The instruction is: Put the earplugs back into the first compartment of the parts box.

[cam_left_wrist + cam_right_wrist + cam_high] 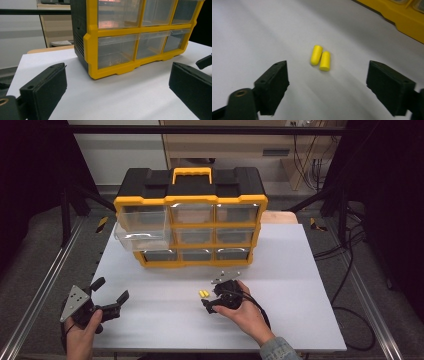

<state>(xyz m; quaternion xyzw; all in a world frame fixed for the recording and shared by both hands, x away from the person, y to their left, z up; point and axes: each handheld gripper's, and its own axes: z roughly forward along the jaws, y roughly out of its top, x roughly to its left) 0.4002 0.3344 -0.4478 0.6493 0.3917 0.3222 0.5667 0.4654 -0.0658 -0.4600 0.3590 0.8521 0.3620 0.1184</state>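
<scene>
Two small yellow foam earplugs lie side by side, touching, on the white tabletop. My right gripper is just to their right and points at them. It is open, and the plugs lie a little ahead of its jaws with nothing between the pads. My left gripper is held at the table's near left corner, open and empty, and faces the yellow and black drawer organizer.
The organizer stands at the back of the table with three rows of clear drawers and a yellow handle on top. Its left middle drawer is pulled out. A metal rail runs along the left, and cables hang at the right.
</scene>
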